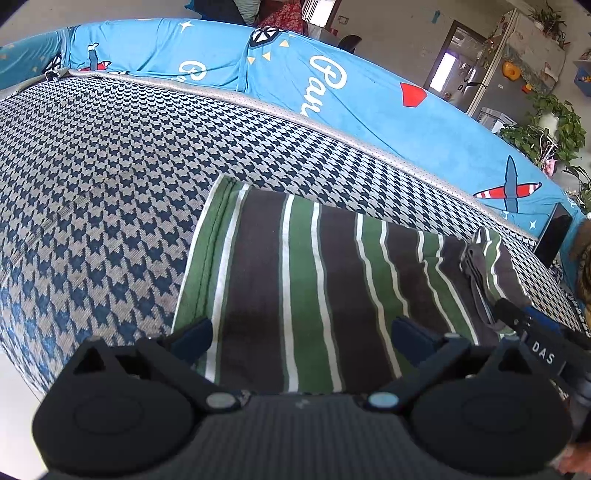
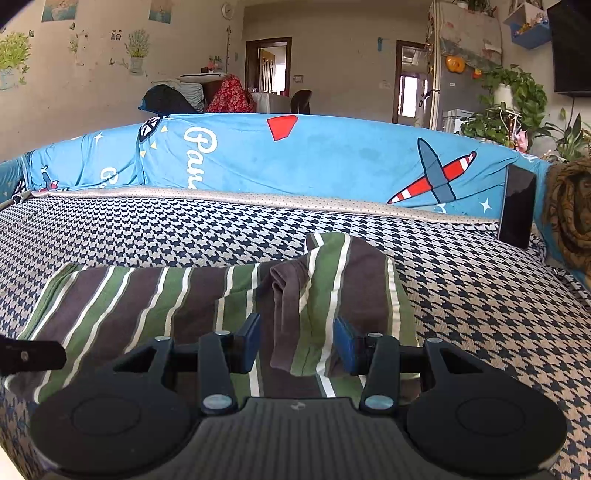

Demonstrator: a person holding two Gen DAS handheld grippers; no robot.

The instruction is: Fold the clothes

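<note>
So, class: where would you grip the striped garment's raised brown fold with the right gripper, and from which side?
Take the raised brown fold of the striped garment near its lower end, approaching from the near side. It stands up between the open right gripper's fingers, so they can close across it.

Left gripper (image 1: 301, 341) in matte black plastic, blue pads (image 1: 194, 339) on its fingers, silver pivot screws, ribbed grey body, right gripper (image 2: 297, 345) of the same build, white "DAS" lettering on its side

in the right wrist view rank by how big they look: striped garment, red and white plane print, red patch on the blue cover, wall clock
1. striped garment, nearest the camera
2. plane print
3. red patch
4. wall clock, far off
</note>
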